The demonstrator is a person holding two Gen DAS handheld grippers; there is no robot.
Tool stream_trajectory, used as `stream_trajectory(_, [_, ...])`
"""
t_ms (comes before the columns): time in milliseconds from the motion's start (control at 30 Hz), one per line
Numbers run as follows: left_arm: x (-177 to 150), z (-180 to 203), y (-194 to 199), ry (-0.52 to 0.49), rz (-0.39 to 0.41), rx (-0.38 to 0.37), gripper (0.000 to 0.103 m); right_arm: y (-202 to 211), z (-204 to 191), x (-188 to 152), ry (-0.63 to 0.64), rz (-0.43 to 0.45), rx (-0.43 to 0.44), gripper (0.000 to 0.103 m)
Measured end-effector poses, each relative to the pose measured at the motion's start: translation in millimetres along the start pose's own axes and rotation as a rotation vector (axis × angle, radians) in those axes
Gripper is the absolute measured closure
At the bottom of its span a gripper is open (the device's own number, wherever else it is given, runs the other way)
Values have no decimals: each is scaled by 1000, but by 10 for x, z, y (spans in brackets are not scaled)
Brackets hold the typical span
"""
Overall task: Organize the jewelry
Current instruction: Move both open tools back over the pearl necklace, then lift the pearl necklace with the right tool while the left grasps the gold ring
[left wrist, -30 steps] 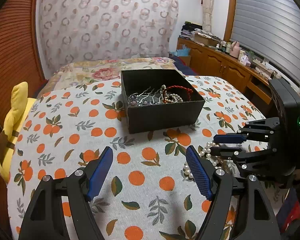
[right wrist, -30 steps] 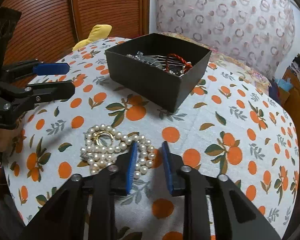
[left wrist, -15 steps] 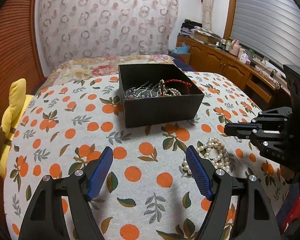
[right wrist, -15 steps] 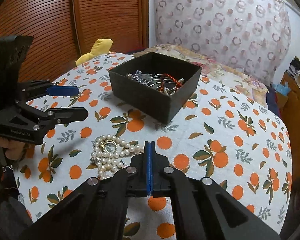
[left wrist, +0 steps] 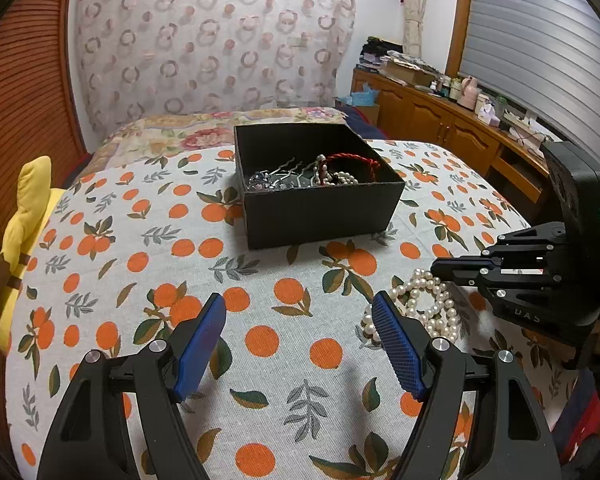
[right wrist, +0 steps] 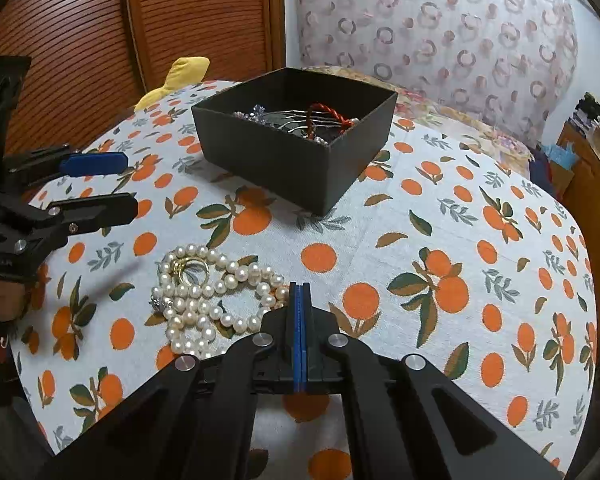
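**Pearls on the cloth, right jaws pressed together with nothing between**

Left wrist view: I look down along my left gripper, whose blue pads stand wide apart over the orange-print tablecloth with nothing between them. Ahead, near the middle of the table, sits the black box, open at the top; inside it I can see a red cord bracelet, some silver hair combs and a short run of small pearls. The pearl necklace lies heaped on the cloth to the right, just beyond my right-hand pad and well short of the box. The right gripper reaches in from the right edge, its tip over the far side of the heap; from here I cannot tell whether it touches the pearls. A yellow plush toy hangs at the table's left edge.

Right wrist view: my right gripper has its blue pads flat against each other, having just been closing, and no bead is caught between them. The fingertips sit at the right edge of the pearl necklace, which rests loose on the tablecloth with a gold ring lying among the beads. The black box stands farther back, apart from the necklace. At left the left gripper hovers with its fingers spread, empty.
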State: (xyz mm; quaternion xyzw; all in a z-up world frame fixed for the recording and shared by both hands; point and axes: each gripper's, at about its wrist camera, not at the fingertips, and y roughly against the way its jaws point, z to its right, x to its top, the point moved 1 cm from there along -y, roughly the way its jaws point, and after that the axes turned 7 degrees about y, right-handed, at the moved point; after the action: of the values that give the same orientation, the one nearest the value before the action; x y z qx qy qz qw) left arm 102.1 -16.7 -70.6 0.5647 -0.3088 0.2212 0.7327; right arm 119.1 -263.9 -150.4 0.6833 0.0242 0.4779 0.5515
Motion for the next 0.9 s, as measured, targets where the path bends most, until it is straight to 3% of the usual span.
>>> stream_trajectory(433, [-53, -6, -7, -1, -7, -1, 31, 28, -21, 58, 5, 8, 30, 98])
stream_trajectory(567, [-51, -13, -14, 1, -7, 0, 31, 8, -25, 59, 9, 0, 25, 91])
stream_trajectory(800, [-65, -5, -15, -1, -7, -1, 31, -75, -57, 60, 21, -22, 12, 90])
stream_trajectory(900, [-77, -4, -23, -3, -11, -2, 31, -69, -79, 58, 36, -19, 7, 95])
